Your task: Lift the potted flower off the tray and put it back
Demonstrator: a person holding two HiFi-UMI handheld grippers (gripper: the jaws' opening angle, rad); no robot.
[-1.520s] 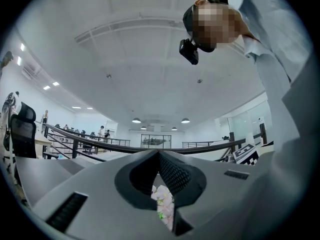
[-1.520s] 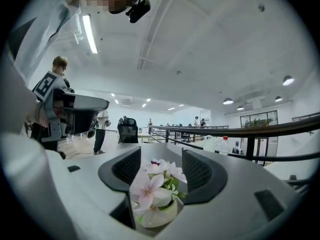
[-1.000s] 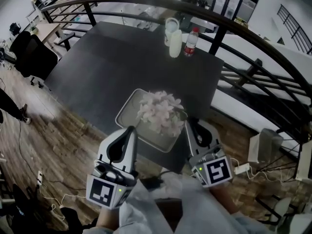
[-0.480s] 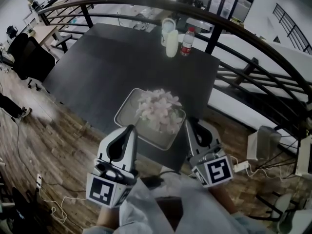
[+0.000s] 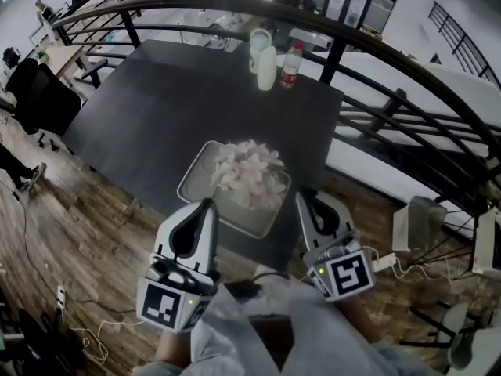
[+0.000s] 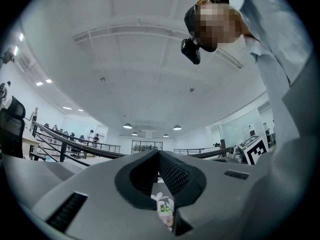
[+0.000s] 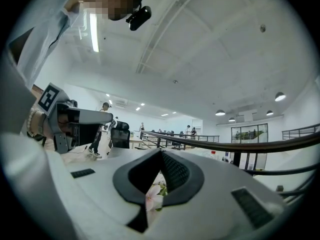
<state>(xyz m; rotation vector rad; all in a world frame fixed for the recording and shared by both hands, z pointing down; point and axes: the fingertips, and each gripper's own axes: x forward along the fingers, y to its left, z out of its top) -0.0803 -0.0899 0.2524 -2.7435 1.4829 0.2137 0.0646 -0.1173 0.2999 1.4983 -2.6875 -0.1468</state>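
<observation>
The potted flower (image 5: 246,175), a bunch of pale pink blossoms, stands in the grey tray (image 5: 192,177) near the front corner of the dark table (image 5: 172,92). My left gripper (image 5: 205,205) hovers just short of the tray's near rim, jaws shut and empty. My right gripper (image 5: 301,197) sits to the right of the tray, off the table's edge, also shut with nothing held. In the left gripper view the blossoms (image 6: 164,207) peek through the gap below the shut left gripper (image 6: 159,154). The right gripper view shows the same blossoms (image 7: 152,197) under the shut right gripper (image 7: 161,153).
At the table's far edge stand a white bottle (image 5: 266,57), a water bottle with a red label (image 5: 290,65) and a cup (image 5: 256,44). A dark curved railing (image 5: 368,45) runs behind the table. An office chair (image 5: 39,92) is at the left, cables (image 5: 391,269) lie on the wooden floor.
The head view has shifted a little, so table, tray and flower sit slightly higher and further left. Both grippers keep their places and stay shut.
</observation>
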